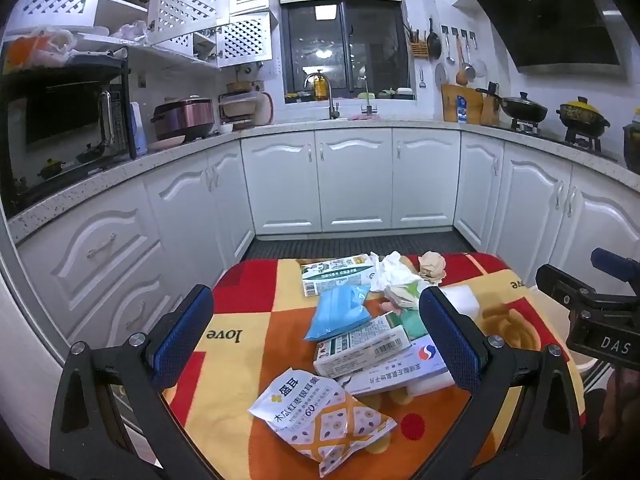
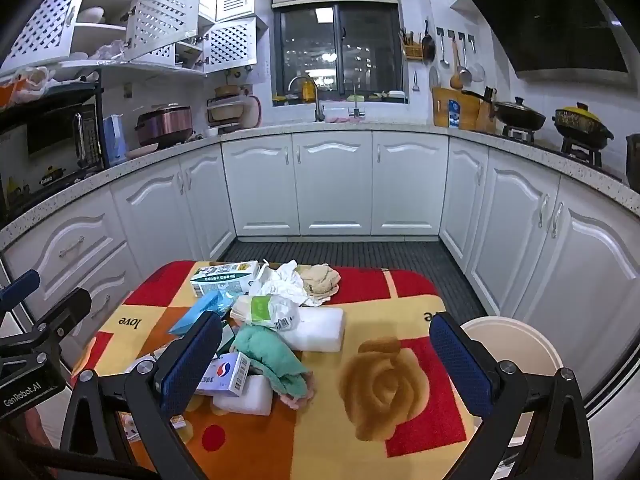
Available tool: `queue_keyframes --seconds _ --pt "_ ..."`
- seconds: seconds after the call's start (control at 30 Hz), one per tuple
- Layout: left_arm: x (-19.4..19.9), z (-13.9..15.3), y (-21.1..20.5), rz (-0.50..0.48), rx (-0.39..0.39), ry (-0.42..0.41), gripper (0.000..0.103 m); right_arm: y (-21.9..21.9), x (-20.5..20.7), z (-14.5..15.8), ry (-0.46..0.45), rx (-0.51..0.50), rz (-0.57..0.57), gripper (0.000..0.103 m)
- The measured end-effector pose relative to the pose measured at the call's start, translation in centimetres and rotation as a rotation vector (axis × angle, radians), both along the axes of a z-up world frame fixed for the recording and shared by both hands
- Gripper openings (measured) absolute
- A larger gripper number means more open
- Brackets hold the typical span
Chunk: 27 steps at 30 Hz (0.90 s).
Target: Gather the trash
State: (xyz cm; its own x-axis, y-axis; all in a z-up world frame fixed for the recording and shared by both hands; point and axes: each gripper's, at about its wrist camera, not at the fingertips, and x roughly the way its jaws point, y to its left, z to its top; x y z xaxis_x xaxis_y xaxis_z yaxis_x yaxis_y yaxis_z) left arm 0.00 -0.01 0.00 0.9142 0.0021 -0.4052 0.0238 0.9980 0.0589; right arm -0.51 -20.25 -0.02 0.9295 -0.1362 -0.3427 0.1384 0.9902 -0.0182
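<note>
**Both grippers wide open above a pile of trash**

A small counter (image 2: 408, 312) under a red, orange and yellow "love" blanket fills the lower centre of both views. A cream trash bin (image 2: 516, 344) stands at its right edge in the right wrist view. The trash lies centre-left: white foam block (image 2: 320, 330), snack bag (image 1: 320, 416), blue face mask (image 1: 340, 312), crumpled tissue (image 2: 280, 280). The left gripper (image 1: 316, 344) and right gripper (image 2: 326, 364) hover above, fingers spread wide, holding nothing.

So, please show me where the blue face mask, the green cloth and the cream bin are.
blue face mask (image 1: 338, 312), left wrist view, its middle.
green cloth (image 2: 266, 354), right wrist view, folded middle.
cream bin (image 2: 516, 330), right wrist view, its rim.
</note>
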Motion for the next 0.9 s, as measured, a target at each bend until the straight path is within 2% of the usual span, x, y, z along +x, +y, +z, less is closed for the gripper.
queue_keyframes --seconds 0.6,0.9 --pt "0.1 0.5 0.4 0.003 -0.031 -0.011 0.102 0.1 -0.5 0.0 -0.016 -0.004 -0.008 0.103" --pt "0.0 0.5 0.2 0.017 -0.015 -0.047 0.102 -0.4 -0.7 0.2 -0.021 -0.005 -0.016 0.103"
